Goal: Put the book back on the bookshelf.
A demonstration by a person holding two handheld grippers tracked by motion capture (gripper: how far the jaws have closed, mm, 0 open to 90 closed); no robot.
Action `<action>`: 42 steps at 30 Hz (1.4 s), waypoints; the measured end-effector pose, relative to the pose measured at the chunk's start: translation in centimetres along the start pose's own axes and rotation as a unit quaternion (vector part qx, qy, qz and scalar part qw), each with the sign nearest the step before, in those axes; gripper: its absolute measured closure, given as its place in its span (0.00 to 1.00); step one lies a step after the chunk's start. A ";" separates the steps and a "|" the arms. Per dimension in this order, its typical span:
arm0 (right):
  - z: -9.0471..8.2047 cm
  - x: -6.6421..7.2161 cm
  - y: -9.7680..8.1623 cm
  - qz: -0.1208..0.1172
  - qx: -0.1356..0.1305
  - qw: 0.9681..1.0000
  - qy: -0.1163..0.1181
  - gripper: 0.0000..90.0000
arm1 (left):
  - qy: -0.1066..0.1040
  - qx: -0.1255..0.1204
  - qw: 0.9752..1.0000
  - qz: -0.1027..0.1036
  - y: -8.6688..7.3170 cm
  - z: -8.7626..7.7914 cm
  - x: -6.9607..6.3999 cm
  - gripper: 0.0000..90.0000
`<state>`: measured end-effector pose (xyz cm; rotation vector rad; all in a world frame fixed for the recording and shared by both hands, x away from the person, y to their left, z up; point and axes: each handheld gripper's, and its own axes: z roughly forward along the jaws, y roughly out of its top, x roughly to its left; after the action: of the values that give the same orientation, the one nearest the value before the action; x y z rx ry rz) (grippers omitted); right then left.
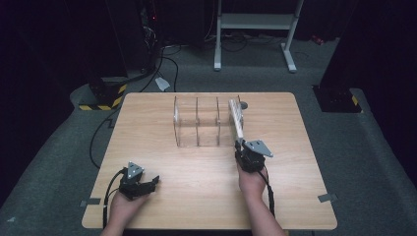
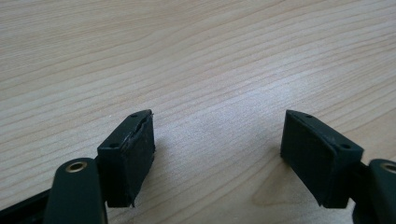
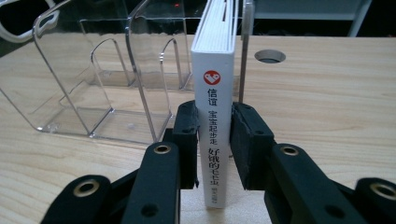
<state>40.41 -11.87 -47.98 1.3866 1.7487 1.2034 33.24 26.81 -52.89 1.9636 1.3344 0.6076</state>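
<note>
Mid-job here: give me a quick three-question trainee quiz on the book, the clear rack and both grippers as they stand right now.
1. True or false: the right gripper is shut on the white book.
2. The left gripper is: A) open over bare table B) shut on the book C) inside the clear rack.
3. Which end of the rack, seen from the high view, is the book at?

Key: 1 true. 2 A. 3 The right end.

Each black hand-held gripper [image 1: 139, 183] carries a grey three-cornered plate, brass-ringed screw holes and a black cable.
</note>
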 end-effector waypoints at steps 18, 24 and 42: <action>0.7 1.2 0.0 0.013 -0.012 0.999 -0.031 0.81 | 0.000 0.000 1.000 0.000 0.0 0.0 0.0 0.29; 0.8 1.2 0.0 0.013 -0.012 0.999 -0.033 0.81 | 0.000 0.000 1.000 0.000 0.0 0.0 0.0 0.29; 0.2 1.1 0.6 0.006 -0.019 1.000 -0.019 0.68 | 0.000 0.000 1.000 0.000 0.0 0.0 0.0 0.29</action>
<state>40.58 -10.74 -47.40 1.3918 1.6863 1.2035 33.23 26.82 -52.89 1.9636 1.3330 0.6079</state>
